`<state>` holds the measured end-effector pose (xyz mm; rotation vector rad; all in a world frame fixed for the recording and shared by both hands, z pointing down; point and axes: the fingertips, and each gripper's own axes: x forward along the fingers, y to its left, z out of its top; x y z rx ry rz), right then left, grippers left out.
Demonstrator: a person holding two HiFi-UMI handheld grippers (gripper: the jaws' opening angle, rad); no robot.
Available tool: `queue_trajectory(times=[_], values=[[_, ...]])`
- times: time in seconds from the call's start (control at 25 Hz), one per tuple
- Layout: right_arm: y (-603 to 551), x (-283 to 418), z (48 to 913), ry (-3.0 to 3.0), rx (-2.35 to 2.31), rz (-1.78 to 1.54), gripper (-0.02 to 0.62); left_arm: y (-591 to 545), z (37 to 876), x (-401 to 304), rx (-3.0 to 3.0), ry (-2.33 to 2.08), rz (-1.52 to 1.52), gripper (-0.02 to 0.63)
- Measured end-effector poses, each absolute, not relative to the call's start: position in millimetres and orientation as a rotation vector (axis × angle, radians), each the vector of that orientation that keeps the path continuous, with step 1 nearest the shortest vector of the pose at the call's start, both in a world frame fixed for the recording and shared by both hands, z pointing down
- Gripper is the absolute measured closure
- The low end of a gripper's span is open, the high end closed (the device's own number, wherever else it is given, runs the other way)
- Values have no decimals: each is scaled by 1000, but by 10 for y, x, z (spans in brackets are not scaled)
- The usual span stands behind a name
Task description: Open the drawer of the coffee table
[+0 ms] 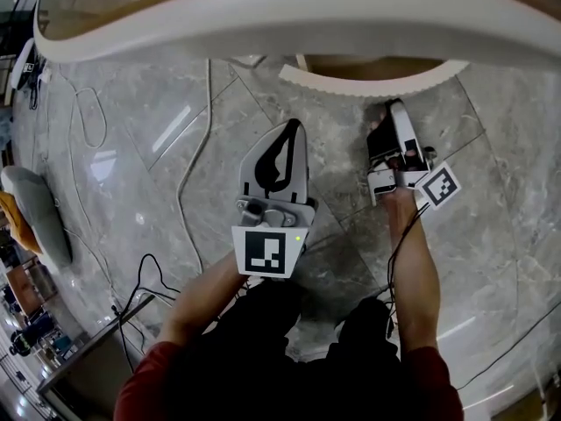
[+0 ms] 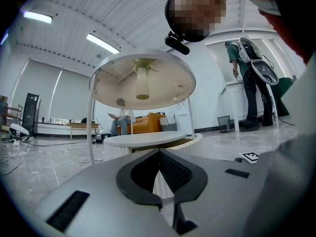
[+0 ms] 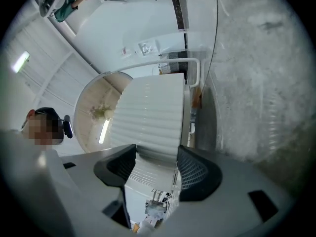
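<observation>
A white coffee table [image 1: 263, 17] is shown on a marble floor [image 1: 131, 156].
Left tongs [image 2: 159, 152] are pressed together; right tongs [image 3: 156, 154] are spread, the ribbed drawer [image 3: 153, 125] framed between them.

Beneath me is a glossy grey marble-tiled floor [image 1: 131, 130] that reflects the ceiling lights. A round white coffee table [image 1: 289, 11] stands on it just ahead of me. Thin cables [image 1: 188, 174] trail loosely across the tiles to my left, and a grey padded object [image 1: 39, 213] lies at the far left.
</observation>
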<state>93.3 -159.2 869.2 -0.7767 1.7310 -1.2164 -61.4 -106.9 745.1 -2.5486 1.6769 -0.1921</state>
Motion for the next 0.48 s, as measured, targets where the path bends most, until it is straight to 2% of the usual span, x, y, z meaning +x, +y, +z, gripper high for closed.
queue_trajectory(times=[0.48], values=[[-589,1166,8659,1685,-813,-1244,316,-765,7410,-838,-2518,1815,-137,592]])
